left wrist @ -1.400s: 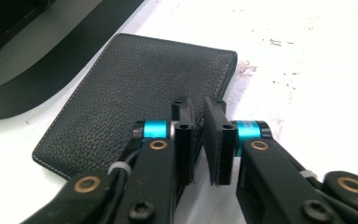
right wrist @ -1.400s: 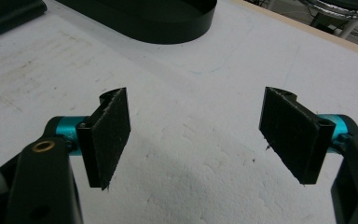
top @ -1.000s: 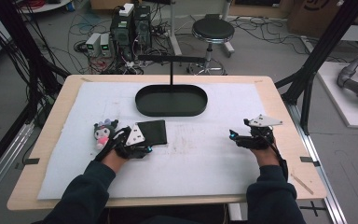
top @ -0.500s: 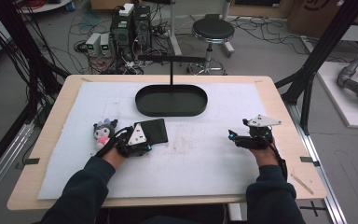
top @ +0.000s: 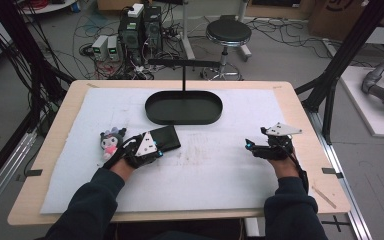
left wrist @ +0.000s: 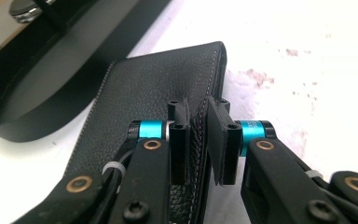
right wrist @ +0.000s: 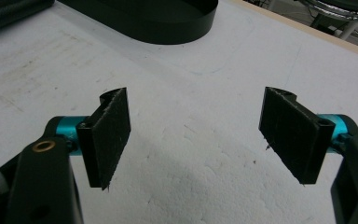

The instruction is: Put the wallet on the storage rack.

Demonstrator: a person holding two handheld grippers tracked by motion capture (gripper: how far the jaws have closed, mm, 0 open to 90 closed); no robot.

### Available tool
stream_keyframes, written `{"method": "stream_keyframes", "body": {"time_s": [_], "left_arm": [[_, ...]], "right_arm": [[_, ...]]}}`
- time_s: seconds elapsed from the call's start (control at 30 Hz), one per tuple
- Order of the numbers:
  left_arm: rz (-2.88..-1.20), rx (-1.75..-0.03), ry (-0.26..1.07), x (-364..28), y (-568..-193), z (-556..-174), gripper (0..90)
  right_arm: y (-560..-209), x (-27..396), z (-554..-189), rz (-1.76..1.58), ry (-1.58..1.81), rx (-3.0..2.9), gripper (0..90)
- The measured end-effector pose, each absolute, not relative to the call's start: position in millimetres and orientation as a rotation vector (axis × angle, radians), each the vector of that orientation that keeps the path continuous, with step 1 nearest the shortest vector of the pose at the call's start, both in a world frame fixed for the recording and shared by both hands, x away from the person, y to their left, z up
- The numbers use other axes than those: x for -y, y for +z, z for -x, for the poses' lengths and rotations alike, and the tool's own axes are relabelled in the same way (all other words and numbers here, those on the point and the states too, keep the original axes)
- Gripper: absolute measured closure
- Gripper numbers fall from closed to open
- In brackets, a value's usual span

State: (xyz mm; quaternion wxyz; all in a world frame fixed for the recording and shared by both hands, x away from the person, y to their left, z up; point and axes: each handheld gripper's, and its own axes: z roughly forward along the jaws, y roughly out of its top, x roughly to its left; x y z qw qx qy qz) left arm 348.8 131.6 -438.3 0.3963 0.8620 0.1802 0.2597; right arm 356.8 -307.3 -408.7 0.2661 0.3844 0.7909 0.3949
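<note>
A black leather wallet point(top: 164, 139) lies on the white mat in front of the oval tray. My left gripper point(top: 153, 150) has its jaws pinched on the wallet's near edge; in the left gripper view the wallet point(left wrist: 149, 98) stretches away from the left gripper point(left wrist: 198, 140), with the stitched leather squeezed between the two pads. My right gripper point(top: 250, 146) hovers over the mat at the right, pointing left. In the right gripper view the right gripper point(right wrist: 198, 135) stands wide open with bare mat between its pads.
A small plush toy point(top: 111, 141) with dark ears lies just left of my left hand. A black oval tray point(top: 152, 107) with an upright T-shaped stand point(top: 184, 75) sits at the back middle. The wooden table edge point(top: 312, 150) runs close to my right hand.
My left gripper has moved forward and right onto the wallet's near edge and closed on it. The right gripper has barely shifted.
</note>
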Motion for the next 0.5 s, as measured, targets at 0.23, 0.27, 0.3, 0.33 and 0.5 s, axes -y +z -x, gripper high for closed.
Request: {"method": "stream_keyframes", "body": {"time_s": [0.23,0.27,0.3,0.33,0.5], "left_arm": [[-2.142,-0.483,0.716,-132.7,-433.5,-347.5,81.9],[-2.137,-0.487,0.729,-133.0,-432.7,-347.2,82.5],[-2.131,-0.491,0.739,-133.5,-431.9,-347.1,83.0],[-2.119,-0.497,0.74,-133.9,-431.4,-347.1,83.5],[-2.081,-0.531,0.71,-137.7,-424.0,-346.4,84.9]], "right_arm": [[-408.5,307.4,-356.4,-1.04,1.064,-2.133,25.2],[-408.5,307.5,-356.4,-1.039,1.064,-2.133,25.2],[-408.6,307.5,-356.5,-1.038,1.063,-2.133,25.2],[-408.6,307.4,-356.5,-1.038,1.062,-2.133,25.2],[-408.6,307.5,-356.6,-1.04,1.064,-2.132,25.2]]}}
